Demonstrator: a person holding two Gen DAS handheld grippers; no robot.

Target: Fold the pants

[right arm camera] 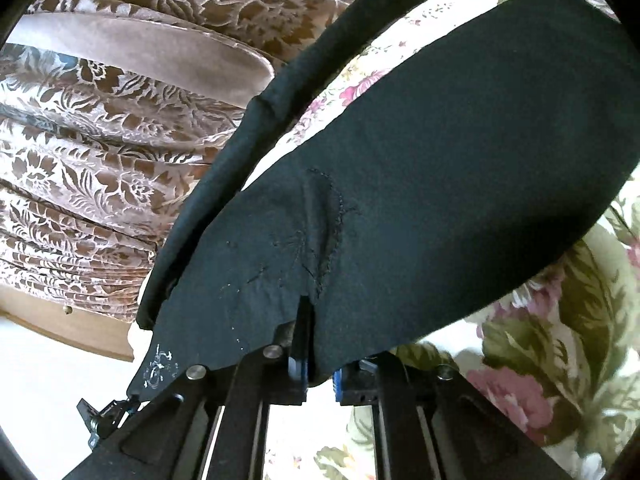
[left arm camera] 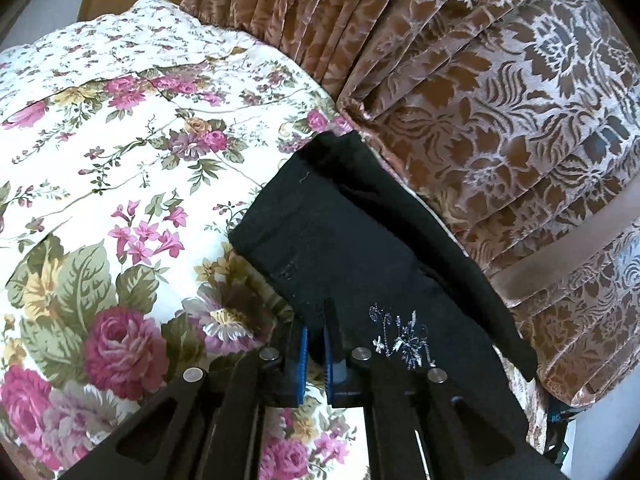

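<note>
The black pants (left arm camera: 344, 240) hang lifted over a floral bedspread (left arm camera: 120, 168), with a small silver embroidery near the waist. My left gripper (left arm camera: 316, 320) is shut on the pants' edge, its blue-padded fingers pinching the fabric. In the right wrist view the pants (right arm camera: 440, 152) spread wide across the frame, one leg trailing back along the bed's edge. My right gripper (right arm camera: 308, 312) is shut on the pants near a stitched seam, and cloth drapes over the right finger.
A brown and silver floral curtain (left arm camera: 500, 100) hangs beside the bed; it also shows in the right wrist view (right arm camera: 100, 140). The floral bedspread (right arm camera: 560, 340) lies below the pants. A wooden board (right arm camera: 80, 332) runs under the curtain.
</note>
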